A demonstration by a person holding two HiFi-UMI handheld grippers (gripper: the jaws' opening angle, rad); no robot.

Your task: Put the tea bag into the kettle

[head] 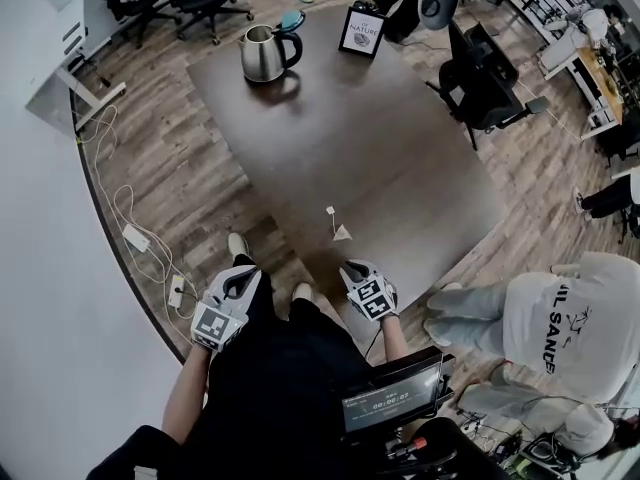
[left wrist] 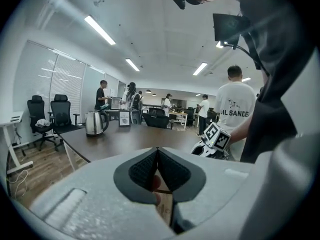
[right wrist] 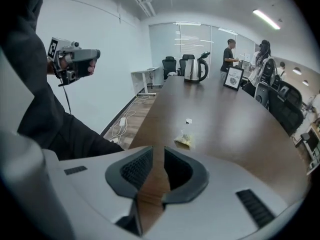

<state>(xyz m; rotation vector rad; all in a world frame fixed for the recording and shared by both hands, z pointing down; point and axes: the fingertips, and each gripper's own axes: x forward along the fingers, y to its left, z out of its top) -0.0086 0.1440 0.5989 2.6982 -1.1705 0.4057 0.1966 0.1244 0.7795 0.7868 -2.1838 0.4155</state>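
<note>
Hovering at the near edge of the table [head: 400,168], the right gripper [head: 352,267] is tipped down toward the top with its jaws a narrow slit apart. Nothing sits in the gap, only tabletop shows through. The left gripper [head: 240,279] is held off the table edge at the person's left, jaws clenched tip to tip and gripping nothing. The tea bag [head: 342,233] lies on the wood just ahead of the right gripper, not touched. It's a small pyramid pouch, with its paper tag [head: 330,210] a bit further out on a thin string. Judgement: it weighs almost nothing, it's soft and collapses under any squeeze, and the thin skin could tear if dragged across the table. Best hold is probably a light pinch on the raised peak of the pouch. The tag lies flat and would be harder to get the jaws under, and a bag hanging from the string would swing. The kettle [head: 265,53] stands well apart at the far end, steel, and its lid looks flipped up. A framed sign [head: 361,31] stands beside it. The whole carry across the table is yet to do.
</note>
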